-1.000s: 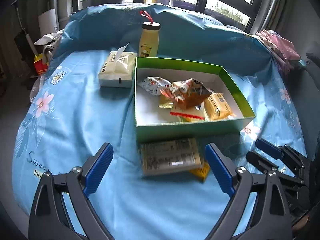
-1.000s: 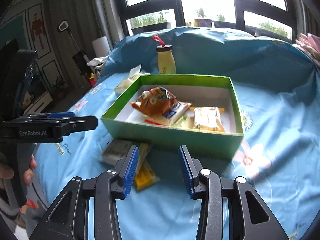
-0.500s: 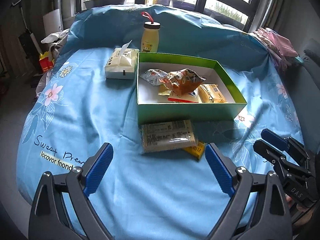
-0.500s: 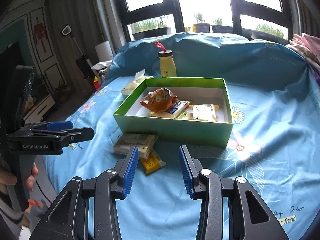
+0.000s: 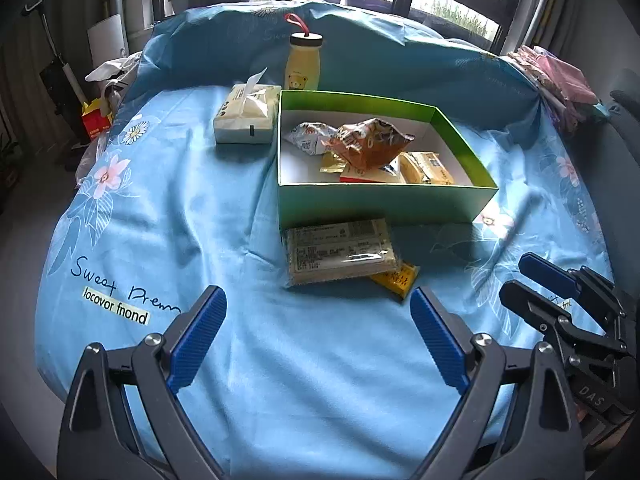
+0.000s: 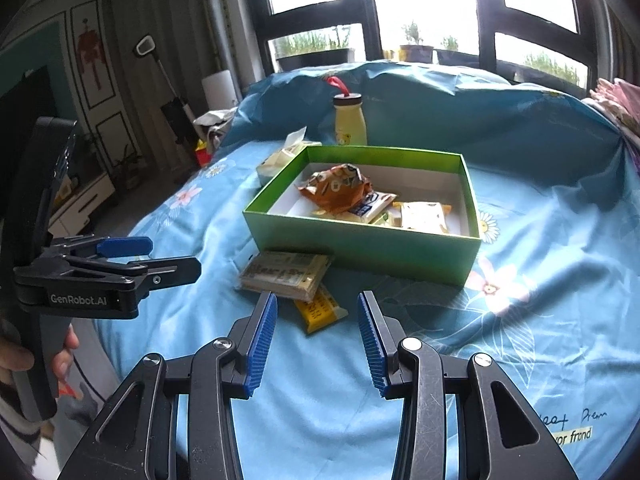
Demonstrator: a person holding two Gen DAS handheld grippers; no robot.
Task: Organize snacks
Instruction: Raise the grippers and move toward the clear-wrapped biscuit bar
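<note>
A green box (image 5: 384, 204) (image 6: 360, 240) on the blue bedsheet holds several snack packets, with an orange bag (image 5: 370, 144) (image 6: 336, 186) on top. A clear-wrapped cracker pack (image 5: 340, 252) (image 6: 286, 274) lies in front of the box, partly over a small yellow packet (image 5: 398, 278) (image 6: 320, 310). My left gripper (image 5: 318, 340) is open and empty, held back from the cracker pack; it also shows in the right wrist view (image 6: 160, 258). My right gripper (image 6: 316, 340) is open and empty, just short of the yellow packet; it also shows in the left wrist view (image 5: 532, 280).
A tissue pack (image 5: 246, 118) lies left of the box and a yellow drink bottle (image 5: 304, 62) stands behind it. The sheet rises into a fold at the back. Pink cloth (image 5: 560, 76) sits at the far right. The bed's edge drops off at the left and front.
Both grippers have pulled back and up from the box, so the box and the packs in front look smaller and farther. Both jaws stay open. No snack has moved.
</note>
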